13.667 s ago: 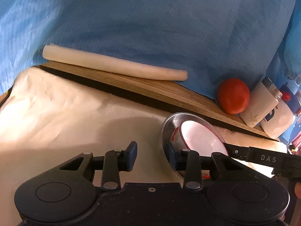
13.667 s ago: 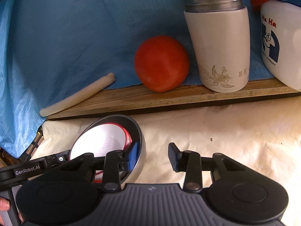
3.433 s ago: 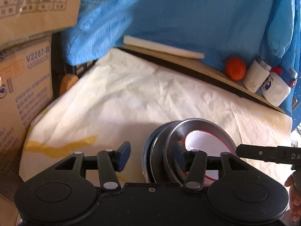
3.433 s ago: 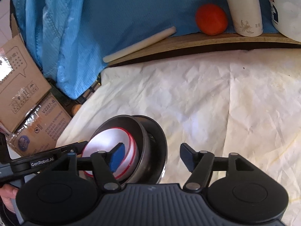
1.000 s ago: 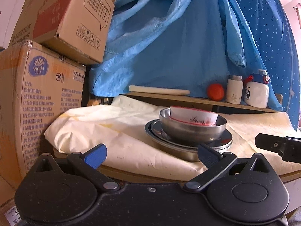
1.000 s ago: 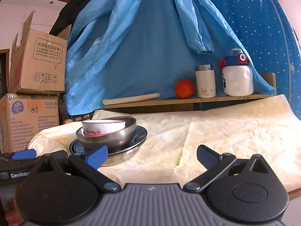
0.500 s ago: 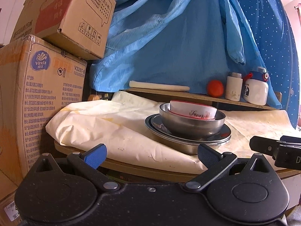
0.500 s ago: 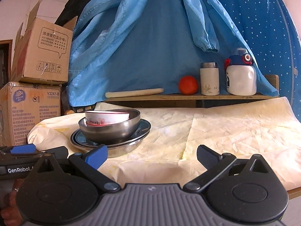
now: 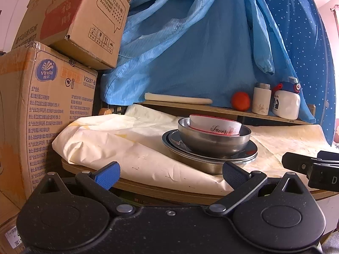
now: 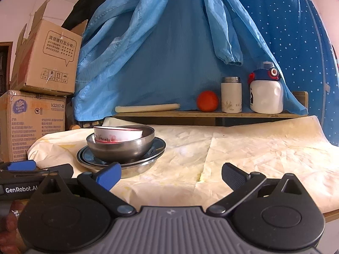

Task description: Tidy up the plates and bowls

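Nesting looks done: white bowl sits in steel bowl on steel plates, compact stack; left gripper & right gripper both spread wide, empty, short of the stack.

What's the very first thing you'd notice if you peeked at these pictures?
Probably the shiny stack in the middle of the table: a white bowl with a red rim sits tilted inside a steel bowl, which sits on steel plates. Behind it, a bright orange ball-shaped thing glows on the wooden shelf against the big blue cloth. Up close, the left gripper and right gripper are both wide open and empty.
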`<action>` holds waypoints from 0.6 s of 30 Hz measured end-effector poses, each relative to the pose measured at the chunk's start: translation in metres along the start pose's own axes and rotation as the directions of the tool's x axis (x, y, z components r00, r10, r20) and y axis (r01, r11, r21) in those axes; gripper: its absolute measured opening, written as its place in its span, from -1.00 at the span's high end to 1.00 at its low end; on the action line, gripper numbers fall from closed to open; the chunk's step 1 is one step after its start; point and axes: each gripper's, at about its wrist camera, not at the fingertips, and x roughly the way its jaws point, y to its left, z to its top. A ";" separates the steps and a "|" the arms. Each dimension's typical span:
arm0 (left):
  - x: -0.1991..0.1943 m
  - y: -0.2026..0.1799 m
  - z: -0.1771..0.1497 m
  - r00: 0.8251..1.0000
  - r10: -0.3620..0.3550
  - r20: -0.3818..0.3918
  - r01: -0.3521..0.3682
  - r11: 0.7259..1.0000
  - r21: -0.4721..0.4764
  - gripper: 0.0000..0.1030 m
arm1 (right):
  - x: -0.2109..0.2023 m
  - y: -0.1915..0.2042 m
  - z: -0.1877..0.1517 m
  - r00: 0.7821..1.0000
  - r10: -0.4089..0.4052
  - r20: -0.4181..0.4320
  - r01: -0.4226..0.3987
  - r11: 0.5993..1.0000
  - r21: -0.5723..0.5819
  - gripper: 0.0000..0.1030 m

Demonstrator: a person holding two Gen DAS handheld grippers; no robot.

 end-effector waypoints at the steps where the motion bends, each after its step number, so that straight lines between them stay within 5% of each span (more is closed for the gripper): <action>1: 0.000 0.000 0.000 1.000 0.000 0.000 0.000 1.000 0.000 -0.98 | 0.000 0.000 0.000 1.000 0.000 -0.001 0.000 1.000 0.000 -1.00; 18: -0.002 -0.002 0.000 1.000 -0.009 -0.003 0.009 1.000 0.007 -0.98 | -0.001 -0.002 0.000 1.000 -0.007 -0.001 0.007 1.000 0.002 -1.00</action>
